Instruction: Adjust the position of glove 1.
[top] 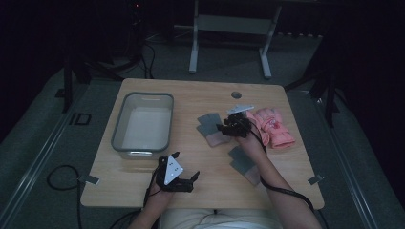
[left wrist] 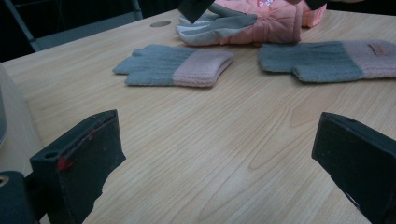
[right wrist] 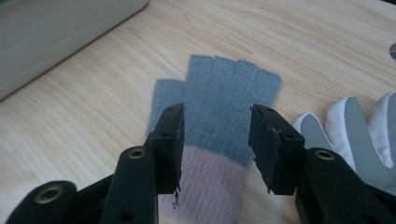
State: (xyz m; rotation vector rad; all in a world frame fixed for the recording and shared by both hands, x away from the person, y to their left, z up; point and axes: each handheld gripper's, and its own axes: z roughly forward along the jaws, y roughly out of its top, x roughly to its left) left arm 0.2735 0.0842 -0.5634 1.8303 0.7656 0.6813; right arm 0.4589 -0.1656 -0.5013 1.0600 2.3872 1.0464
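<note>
Lowest in the high view, left of centre: left tongs (top: 185,165), released wide, grasping nothing, hovering over bare worktop (top: 119,191).

Right of that, lower centre-right: a grey-and-pink knit glove (top: 243,164), flat on the wood, untouched. On its pink cuff in the left gripper view, upper right: a small sewn tag (left wrist: 378,49), too small to read.

Further up, near mid-frame: right tongs (right wrist: 217,140), part-open, straddling the second knit glove (right wrist: 224,93) where grey meets pink cuff. In the right gripper view, cloth between the two pads, with no clear pinch or bunching yet; so not clenched, judging by the gap on both sides. Glove flat on the worktop, fingers pointing toward the top of that view.

Just right of the tongs in the high view: a pair of pink padded gloves (top: 274,126) with grey-white palms, lying together. A small printed motif on one back, not legible.

Left of centre, upper half: a grey bin (top: 143,98), nothing visible inside.

Furthest, top centre of the worktop: a round cable hole (top: 236,95).

Progress, as a judgement: barely begun. Probably gathering gloves into the bin; none inside yet, all four on the wood. Left to do: close on the knit glove, lift, carry leftward to the bin, release, then repeat for the rest.
</note>
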